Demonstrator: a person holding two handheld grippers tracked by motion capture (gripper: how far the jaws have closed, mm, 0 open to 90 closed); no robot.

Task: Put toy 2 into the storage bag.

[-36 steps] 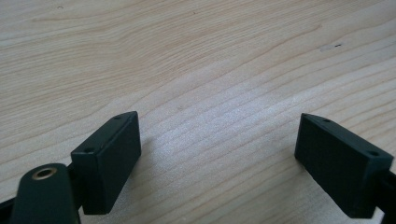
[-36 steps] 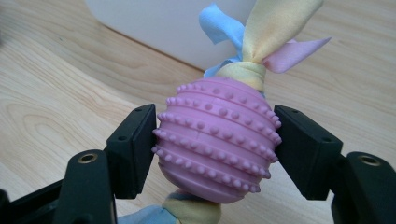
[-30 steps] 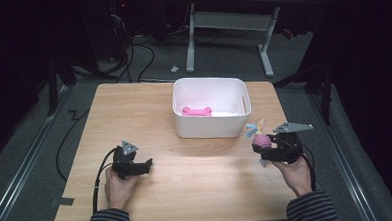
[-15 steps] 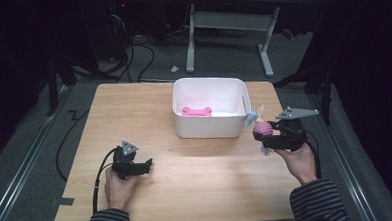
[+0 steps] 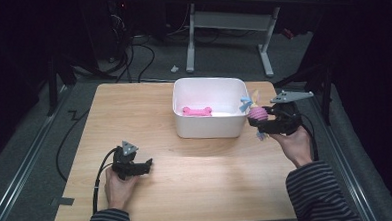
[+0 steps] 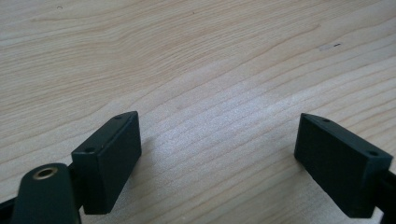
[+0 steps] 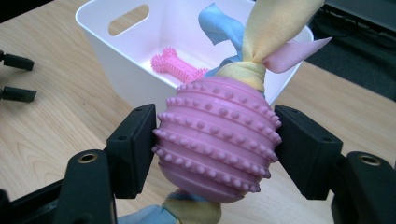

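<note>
We are resting the left gripper (image 5: 145,165) on the bench (image 5: 211,170) with fingers wide apart and empty, while the right gripper (image 5: 258,120) is clamping the ball (image 7: 217,137) just right of the bin (image 5: 184,118).

The left black two-jaw tool (image 5: 147,166) rests low on the desk in the left hand (image 5: 118,186), jaws wide apart. The right black tool (image 5: 261,121) is raised in the right hand (image 5: 296,144), jaws clamped, striped sleeve behind.

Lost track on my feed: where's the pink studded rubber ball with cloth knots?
The pink studded rubber ball sits clamped in the right hand-held gripper, raised beside the white plastic bin's right wall.
</note>
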